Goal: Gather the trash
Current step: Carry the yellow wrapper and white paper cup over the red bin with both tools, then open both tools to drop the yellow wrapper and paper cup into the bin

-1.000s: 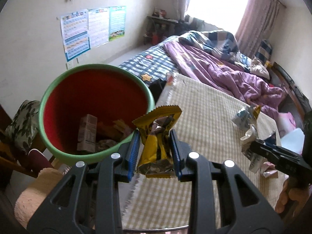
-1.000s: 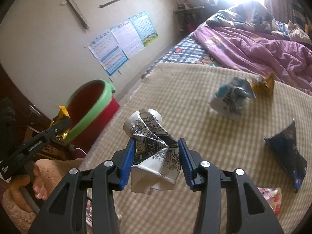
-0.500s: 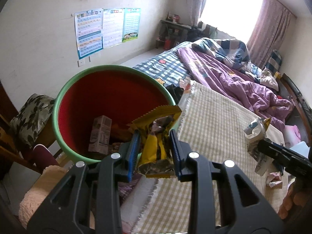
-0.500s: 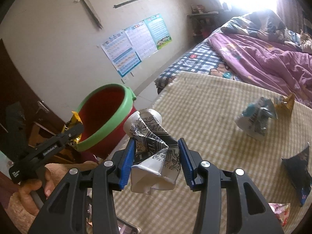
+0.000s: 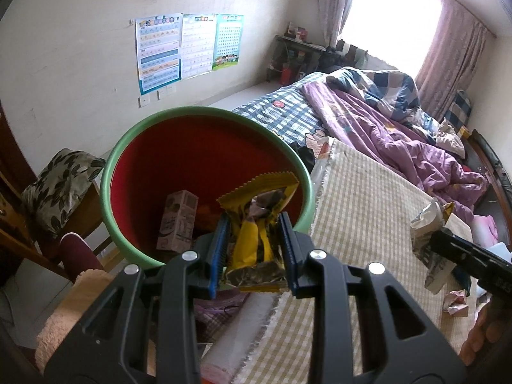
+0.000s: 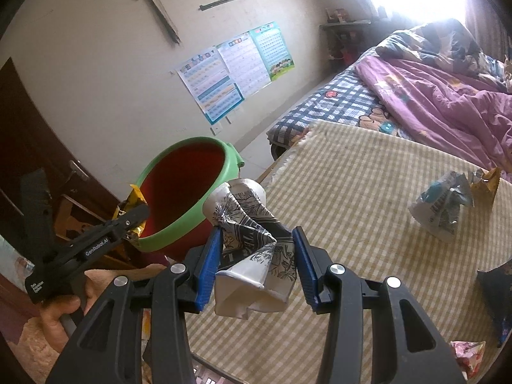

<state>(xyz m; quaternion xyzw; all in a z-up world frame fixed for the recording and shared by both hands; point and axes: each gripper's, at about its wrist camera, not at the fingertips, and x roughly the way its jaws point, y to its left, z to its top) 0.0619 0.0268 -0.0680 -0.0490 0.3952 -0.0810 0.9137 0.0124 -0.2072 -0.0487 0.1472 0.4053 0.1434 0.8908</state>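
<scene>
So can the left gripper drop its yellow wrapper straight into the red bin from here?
Probably yes. The left gripper, shut on the yellow wrapper, sits at the near rim of the red bin; the bin's mouth is open, nothing covering it.

The wrapper hides part of the bin floor. The poster print is too small to read. A dark packet is cut by the right wrist view's edge.
</scene>
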